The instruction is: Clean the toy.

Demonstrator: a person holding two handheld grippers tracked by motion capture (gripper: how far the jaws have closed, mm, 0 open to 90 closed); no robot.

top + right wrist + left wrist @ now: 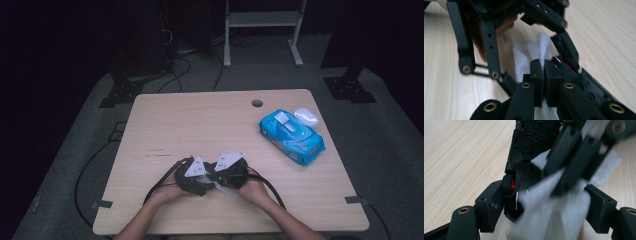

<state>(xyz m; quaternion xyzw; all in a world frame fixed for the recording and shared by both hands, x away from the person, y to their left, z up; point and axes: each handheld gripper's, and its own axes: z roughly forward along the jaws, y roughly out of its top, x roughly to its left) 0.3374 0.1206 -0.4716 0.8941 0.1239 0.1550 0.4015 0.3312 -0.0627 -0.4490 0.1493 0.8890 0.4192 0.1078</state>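
Observation:
My left gripper (196, 176) is shut on a black toy car (529, 147) with red wheel hubs, held just above the table's front middle. In the left gripper view my left gripper (546, 207) has its jaws on either side of the car, whose underside faces the camera. My right gripper (226, 179) meets it from the right and is shut on a white wipe (541, 48). The wipe (549, 215) lies blurred against the car, hiding its lower part. In the right gripper view my right gripper (543, 68) pinches the wipe, and the car (586, 82) lies to the lower right.
A blue pack of wet wipes (291, 136) lies at the table's right, with a small white object (306, 116) just behind it. A round cable hole (257, 103) sits near the far edge. Cables trail off the front edge on both sides.

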